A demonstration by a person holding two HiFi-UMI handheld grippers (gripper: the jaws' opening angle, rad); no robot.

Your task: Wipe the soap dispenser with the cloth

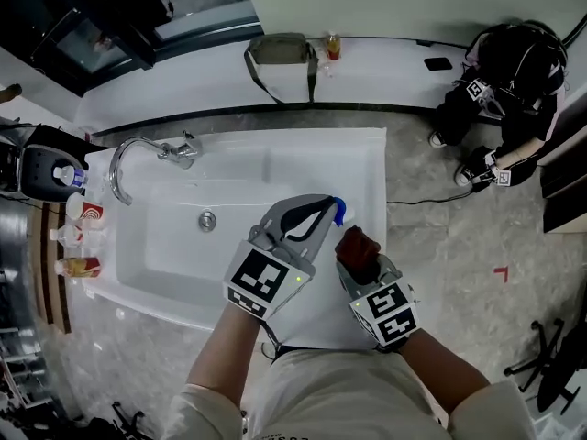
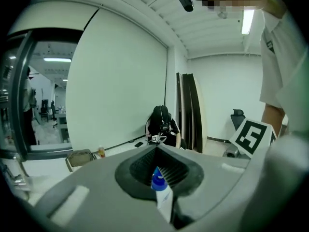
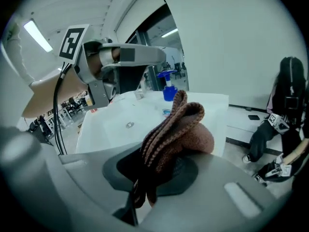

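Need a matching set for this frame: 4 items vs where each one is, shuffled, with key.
Items:
1 soap dispenser
2 cloth
3 faucet
4 bag

Places:
A on the white ledge by the wall
B clamped in the right gripper
C at the sink's left end in the head view
D clamped in the left gripper

Pairs: 1-D, 2-B, 3-C, 4-A

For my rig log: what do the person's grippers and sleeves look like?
The left gripper and right gripper are pale grey shells, black inside the jaws. Each bears a white cube with black square markers. A black cable hangs from the left one. The sleeves are cream.
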